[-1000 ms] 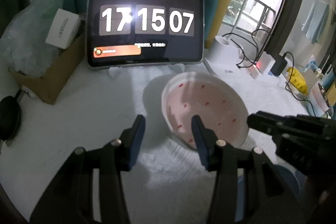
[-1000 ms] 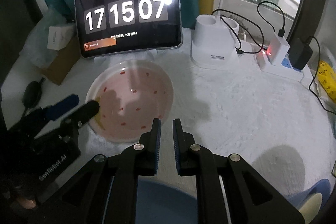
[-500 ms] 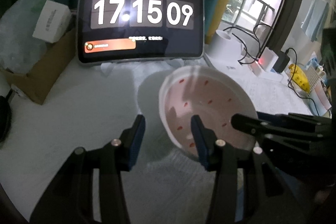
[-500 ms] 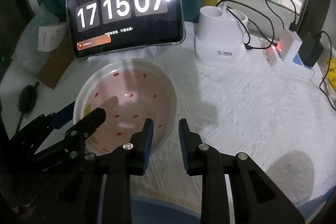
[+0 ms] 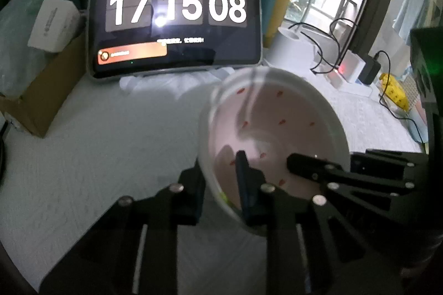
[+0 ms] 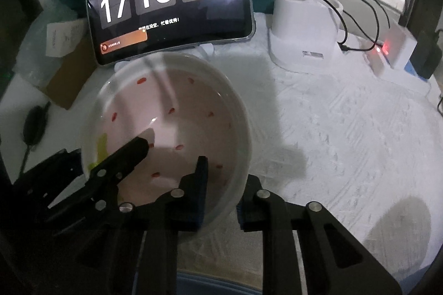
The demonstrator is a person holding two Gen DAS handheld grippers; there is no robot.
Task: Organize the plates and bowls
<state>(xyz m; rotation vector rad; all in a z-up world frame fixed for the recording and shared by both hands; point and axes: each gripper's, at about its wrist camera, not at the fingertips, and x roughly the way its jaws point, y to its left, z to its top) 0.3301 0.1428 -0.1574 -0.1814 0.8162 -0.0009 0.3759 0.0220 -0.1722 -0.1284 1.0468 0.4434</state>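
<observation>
**Both tongs closing on the bowl's near rim**

The pink-lined bowl [image 5: 277, 140] with red flecks sits on the white-covered desk [image 6: 346, 134], just in front of the tablet clock [image 5: 174, 18]. The left tongs [image 5: 218, 184] straddle the bowl's wall on its left near side, one finger inside and one outside, and their jaws are closing on it. The right tongs [image 6: 224, 189] straddle the wall on the right near side in the same way, jaws also narrowing; whether either pair presses firmly yet I cannot tell.

To do this well, both pairs should bite the wall squarely below the lip before any lift, and rise together so the bowl stays level; an uneven pull would likely tip it or let the smooth glaze slip.

Room is tight behind: the tablet stands close to the far rim. To the right are a white holder [image 6: 301, 26] and a cabled power strip [image 6: 390, 54], to the left a cardboard box [image 5: 41, 90]. The open cloth on the near right offers the freest path, and a blue rim [image 6: 210, 284] shows at the bottom edge
</observation>
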